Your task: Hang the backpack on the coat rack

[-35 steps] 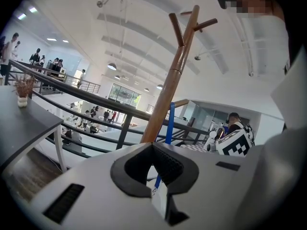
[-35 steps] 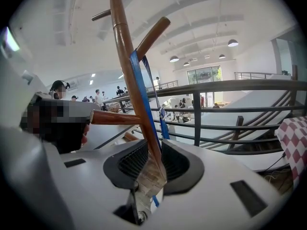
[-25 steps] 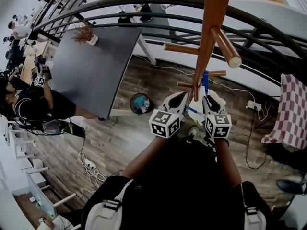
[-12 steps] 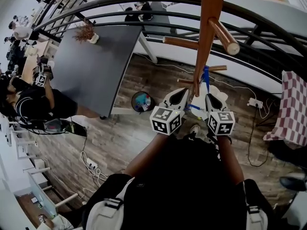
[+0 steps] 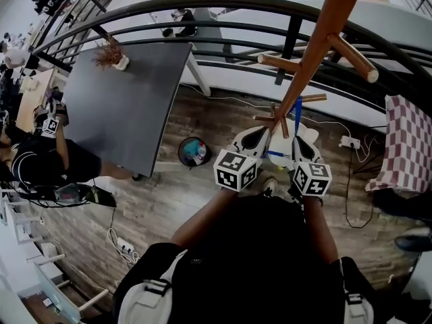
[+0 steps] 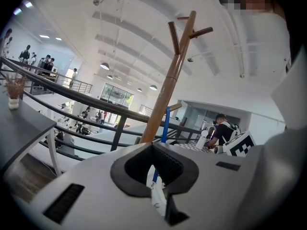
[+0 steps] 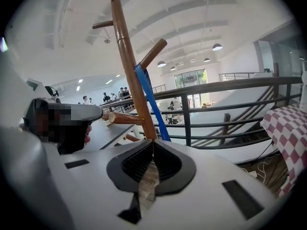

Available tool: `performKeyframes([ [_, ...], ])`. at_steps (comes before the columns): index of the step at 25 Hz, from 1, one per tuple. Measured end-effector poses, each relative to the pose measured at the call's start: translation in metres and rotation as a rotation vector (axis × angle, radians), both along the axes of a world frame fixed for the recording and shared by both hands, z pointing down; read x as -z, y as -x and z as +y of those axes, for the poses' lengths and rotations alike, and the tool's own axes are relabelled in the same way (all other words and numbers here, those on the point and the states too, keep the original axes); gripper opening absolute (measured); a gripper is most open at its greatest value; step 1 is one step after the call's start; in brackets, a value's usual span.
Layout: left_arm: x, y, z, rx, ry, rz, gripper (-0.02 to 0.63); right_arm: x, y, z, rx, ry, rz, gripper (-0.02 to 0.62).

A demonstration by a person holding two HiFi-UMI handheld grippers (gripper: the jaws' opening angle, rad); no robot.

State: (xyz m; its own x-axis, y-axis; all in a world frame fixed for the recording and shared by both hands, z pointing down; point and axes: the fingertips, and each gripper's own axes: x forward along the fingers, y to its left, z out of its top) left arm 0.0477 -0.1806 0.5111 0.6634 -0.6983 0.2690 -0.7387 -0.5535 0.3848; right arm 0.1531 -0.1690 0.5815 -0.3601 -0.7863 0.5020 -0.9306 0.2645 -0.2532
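A wooden coat rack (image 5: 307,66) rises in front of me, with pegs sticking out of its pole. A blue strap (image 5: 298,111) runs up from the white backpack (image 5: 280,148) to a low peg (image 5: 312,98). In the right gripper view the blue strap (image 7: 146,92) lies over a peg (image 7: 154,51). My left gripper (image 5: 255,135) and right gripper (image 5: 302,139) flank the backpack, both shut. The strap (image 6: 165,123) meets the left gripper's (image 6: 152,145) tips, with white fabric behind them. It also ends at the right gripper's (image 7: 153,143) tips.
A black railing (image 5: 202,5) curves behind the rack. A dark grey table (image 5: 128,93) with a potted plant (image 5: 111,51) stands at left, a round bin (image 5: 194,151) near its leg. A checkered cloth (image 5: 405,147) hangs at right. Another person (image 5: 40,164) is at far left.
The head view has shifted, so the rack now leans further right in the picture. Both grippers stay shut below the low pegs, with the backpack between them.
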Motion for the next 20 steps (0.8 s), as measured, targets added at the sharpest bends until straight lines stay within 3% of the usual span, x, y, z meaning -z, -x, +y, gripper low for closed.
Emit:
performKeyframes([
  [12, 0.003, 0.028, 0.035, -0.110, -0.025, 0.035, 0.008, 0.015, 0.016, 0.054, -0.183, -0.016, 0.027, 0.014],
  [20, 0.003, 0.055, 0.068, -0.171, -0.015, 0.050, 0.008, 0.037, 0.046, 0.092, -0.234, -0.032, 0.014, 0.014],
])
